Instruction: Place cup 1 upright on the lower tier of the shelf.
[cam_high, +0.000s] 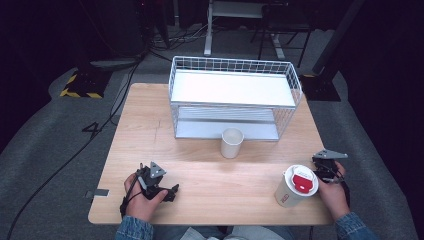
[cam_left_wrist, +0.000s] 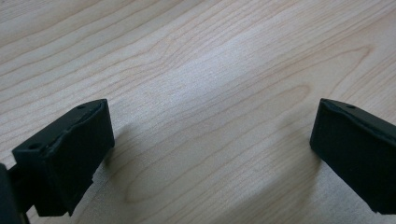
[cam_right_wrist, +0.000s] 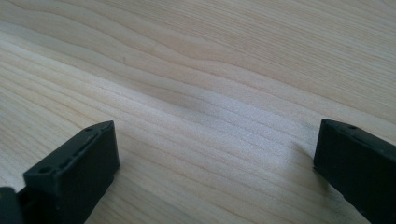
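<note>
A person's left hand rests my left gripper (cam_high: 167, 192) on the wooden table (cam_high: 200, 175) near its front left. In the left gripper view its jaws stand wide apart over bare wood, so the left gripper (cam_left_wrist: 212, 154) is open and holds nothing. The right hand holds my right gripper (cam_high: 325, 167) at the front right edge; the right gripper (cam_right_wrist: 215, 163) is open too, over bare wood. Just left of it stands a paper cup with a white lid and red label (cam_high: 295, 186). An open white paper cup (cam_high: 232, 142) stands mid-table.
A white wire basket rack (cam_high: 235, 97) with a white shelf stands at the back of the table, just behind the open cup. Grey carpet, cables and desk legs lie beyond the table.
</note>
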